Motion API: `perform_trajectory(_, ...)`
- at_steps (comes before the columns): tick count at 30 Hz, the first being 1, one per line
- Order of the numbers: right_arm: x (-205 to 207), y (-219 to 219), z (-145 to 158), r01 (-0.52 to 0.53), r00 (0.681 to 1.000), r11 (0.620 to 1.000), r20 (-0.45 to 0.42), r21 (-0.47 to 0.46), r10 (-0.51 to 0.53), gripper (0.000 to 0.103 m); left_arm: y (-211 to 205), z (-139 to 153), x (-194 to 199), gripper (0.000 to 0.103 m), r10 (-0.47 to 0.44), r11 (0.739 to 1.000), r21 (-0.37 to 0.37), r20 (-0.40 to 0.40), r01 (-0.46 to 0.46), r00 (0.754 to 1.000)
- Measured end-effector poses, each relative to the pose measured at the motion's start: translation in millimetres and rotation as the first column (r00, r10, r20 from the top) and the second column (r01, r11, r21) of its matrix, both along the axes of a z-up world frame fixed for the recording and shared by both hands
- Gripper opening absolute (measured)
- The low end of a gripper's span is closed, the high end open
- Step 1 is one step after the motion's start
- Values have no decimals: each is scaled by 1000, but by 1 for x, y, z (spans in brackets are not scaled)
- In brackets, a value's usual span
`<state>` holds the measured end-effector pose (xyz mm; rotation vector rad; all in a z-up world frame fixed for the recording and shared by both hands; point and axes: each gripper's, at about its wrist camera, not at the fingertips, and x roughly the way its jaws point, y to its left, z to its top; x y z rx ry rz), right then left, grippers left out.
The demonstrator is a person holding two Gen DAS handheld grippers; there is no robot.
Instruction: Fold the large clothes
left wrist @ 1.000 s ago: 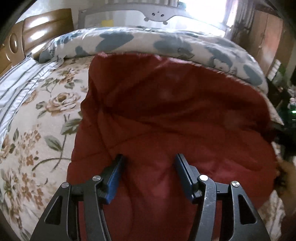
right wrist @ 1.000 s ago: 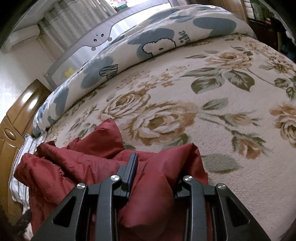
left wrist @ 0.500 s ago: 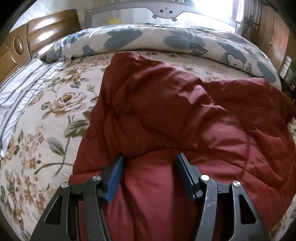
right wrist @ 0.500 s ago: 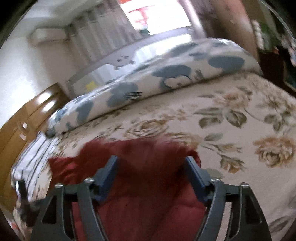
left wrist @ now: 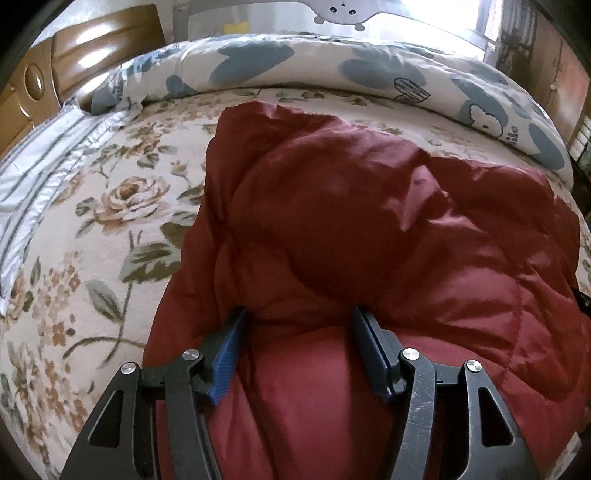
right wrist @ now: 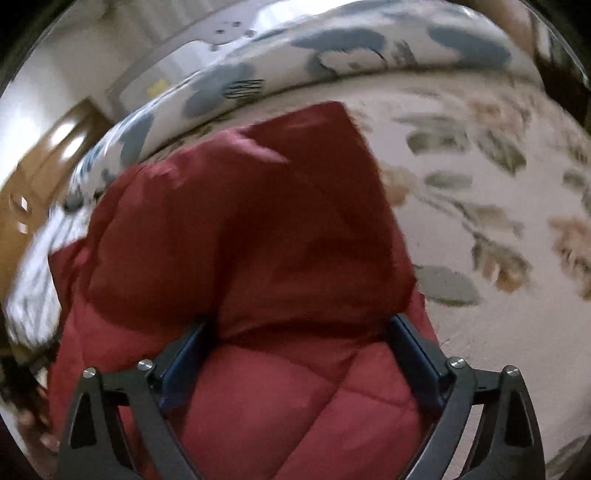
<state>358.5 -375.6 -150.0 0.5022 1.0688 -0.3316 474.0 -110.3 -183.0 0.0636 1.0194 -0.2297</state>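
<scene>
A bed carried a cream floral bedspread (left wrist: 110,206). A white duvet with blue patches (left wrist: 332,70) lay along its far side. A wooden headboard (left wrist: 92,44) stood at left. Daylight entered through a window (left wrist: 443,11) beyond a grey bed rail (left wrist: 343,14).

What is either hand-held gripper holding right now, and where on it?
Nothing: both the left hand-held gripper and right hand-held gripper stand open over the red quilted garment.
</scene>
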Motion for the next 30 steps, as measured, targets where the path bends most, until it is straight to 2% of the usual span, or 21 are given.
perform_trajectory(7,-6,0,2,11,1000,1000,14,1,-11,95,4,0,9,61,-4,999,-33,-17,4,1000)
perform_trajectory(16,-32,-1,23,38,995,998,94,40,-42,94,34,14,4,61,-15,989,-150,-35,10,999)
perform_trajectory(17,-35,-2,25,35,995,998,97,45,-39,94,39,18,0,62,-17,986,-169,-33,11,999)
perform_trajectory(19,-40,-4,29,25,994,998,101,51,-30,94,52,23,-7,70,-20,974,-225,-26,14,999)
perform_trajectory(22,-50,-6,34,22,994,998,103,65,-28,95,76,27,-16,73,-14,955,-297,-17,8,1000)
perform_trajectory(30,-70,-15,30,19,997,994,75,103,-27,95,121,19,-22,78,58,941,-331,-50,-71,997)
